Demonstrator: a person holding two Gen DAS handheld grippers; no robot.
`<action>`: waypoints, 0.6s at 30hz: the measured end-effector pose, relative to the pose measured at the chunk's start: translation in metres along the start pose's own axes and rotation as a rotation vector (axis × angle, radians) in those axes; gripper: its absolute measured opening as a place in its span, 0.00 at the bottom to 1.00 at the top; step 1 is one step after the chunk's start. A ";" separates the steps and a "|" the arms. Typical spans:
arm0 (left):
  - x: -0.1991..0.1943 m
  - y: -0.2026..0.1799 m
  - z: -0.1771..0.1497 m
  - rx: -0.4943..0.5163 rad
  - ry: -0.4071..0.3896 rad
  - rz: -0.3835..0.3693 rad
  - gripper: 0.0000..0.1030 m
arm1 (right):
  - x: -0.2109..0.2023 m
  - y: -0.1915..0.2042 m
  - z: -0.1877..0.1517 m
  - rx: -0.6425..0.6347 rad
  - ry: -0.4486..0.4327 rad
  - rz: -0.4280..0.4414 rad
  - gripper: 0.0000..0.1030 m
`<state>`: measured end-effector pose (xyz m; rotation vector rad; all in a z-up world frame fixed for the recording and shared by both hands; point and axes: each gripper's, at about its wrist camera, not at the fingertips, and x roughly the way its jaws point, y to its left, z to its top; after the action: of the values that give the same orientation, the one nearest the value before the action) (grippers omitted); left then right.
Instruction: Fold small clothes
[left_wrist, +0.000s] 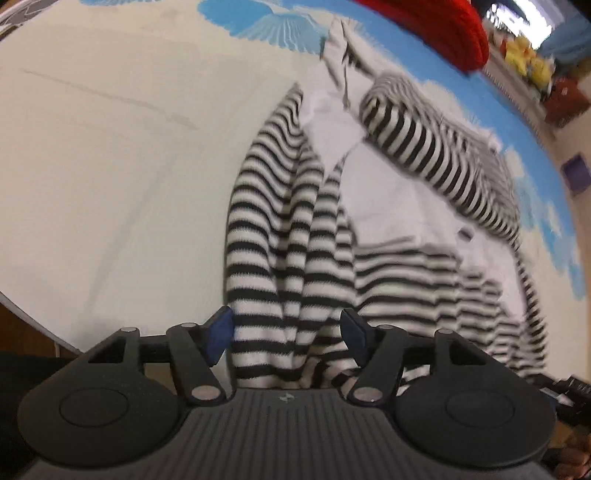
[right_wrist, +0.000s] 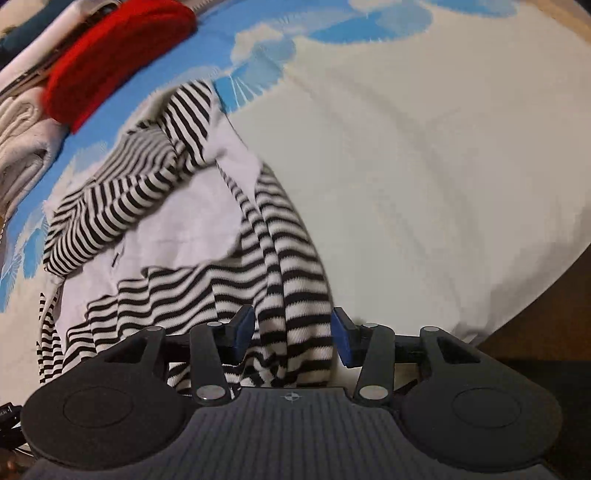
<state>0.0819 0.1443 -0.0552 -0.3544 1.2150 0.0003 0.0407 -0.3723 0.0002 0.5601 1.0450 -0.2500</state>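
A black-and-white striped small garment (left_wrist: 280, 229) with white panels lies crumpled on a cream bed sheet (left_wrist: 110, 184). One bunched striped part runs toward each gripper. My left gripper (left_wrist: 288, 332) points steeply down over the near end of that bunch. Its blue pads (left_wrist: 221, 332) stand wide on either side of the cloth and do not squeeze it. In the right wrist view the same garment (right_wrist: 291, 258) passes between the pads of my right gripper (right_wrist: 293, 334). Those jaws are parted too, with the striped fold loose between them.
A red knitted item (right_wrist: 110, 55) lies at the back on the blue-patterned part of the sheet (right_wrist: 251, 74). Folded white cloth (right_wrist: 22, 140) is stacked at the far left. Yellow soft toys (left_wrist: 524, 55) sit beyond the bed. The bed edge (right_wrist: 517, 314) drops to dark floor.
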 end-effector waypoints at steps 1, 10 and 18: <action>0.005 -0.003 -0.002 0.014 0.022 0.024 0.67 | 0.004 0.003 -0.001 -0.015 0.011 -0.018 0.46; 0.002 -0.012 -0.010 0.110 -0.018 0.078 0.14 | 0.020 0.009 -0.007 -0.051 0.041 -0.089 0.31; -0.029 -0.026 -0.023 0.180 -0.148 0.137 0.08 | -0.010 0.006 -0.004 -0.039 -0.107 -0.068 0.05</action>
<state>0.0559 0.1188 -0.0285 -0.1110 1.0811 0.0347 0.0354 -0.3657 0.0092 0.4721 0.9637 -0.3156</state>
